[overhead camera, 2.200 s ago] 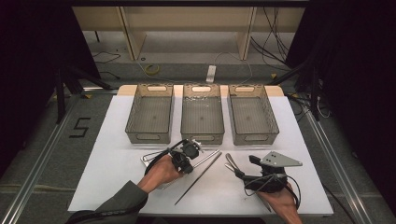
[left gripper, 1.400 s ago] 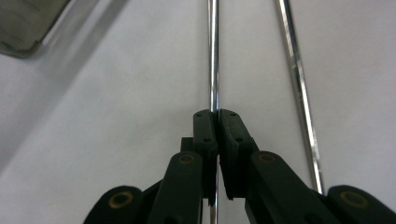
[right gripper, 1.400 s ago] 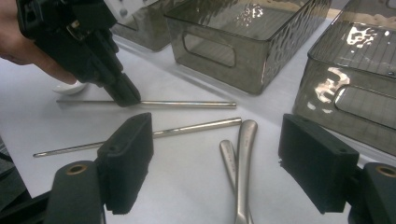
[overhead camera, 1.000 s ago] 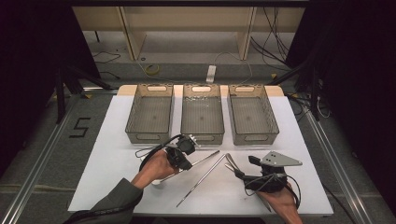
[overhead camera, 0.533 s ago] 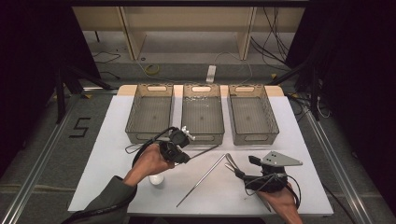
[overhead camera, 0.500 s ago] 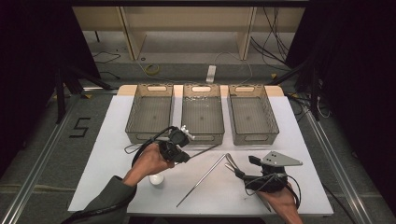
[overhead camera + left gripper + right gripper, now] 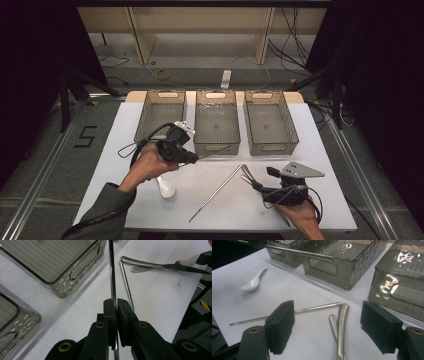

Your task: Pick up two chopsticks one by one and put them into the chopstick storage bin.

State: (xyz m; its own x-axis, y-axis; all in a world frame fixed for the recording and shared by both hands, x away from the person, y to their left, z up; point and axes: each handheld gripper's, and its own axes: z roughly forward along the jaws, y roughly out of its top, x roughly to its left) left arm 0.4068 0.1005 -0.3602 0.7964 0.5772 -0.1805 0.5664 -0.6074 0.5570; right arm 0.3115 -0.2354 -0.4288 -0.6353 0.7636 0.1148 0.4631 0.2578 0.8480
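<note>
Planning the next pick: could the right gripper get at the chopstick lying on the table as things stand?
Probably yes. The right gripper stands open, and the chopstick on the table lies bare just ahead of its jaws. The knife and fork handles beside it touch only its far end.

White spoon (image 7: 165, 188), silver chopstick (image 7: 216, 193), smoky grey dimpled bins (image 7: 216, 124), white table (image 7: 320, 150), black jaws

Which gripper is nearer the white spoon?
Left. The left gripper, shut on a metal chopstick, is raised just above and beside the white spoon. The right gripper stands open by the fork and knife handles, across the table from the spoon.
</note>
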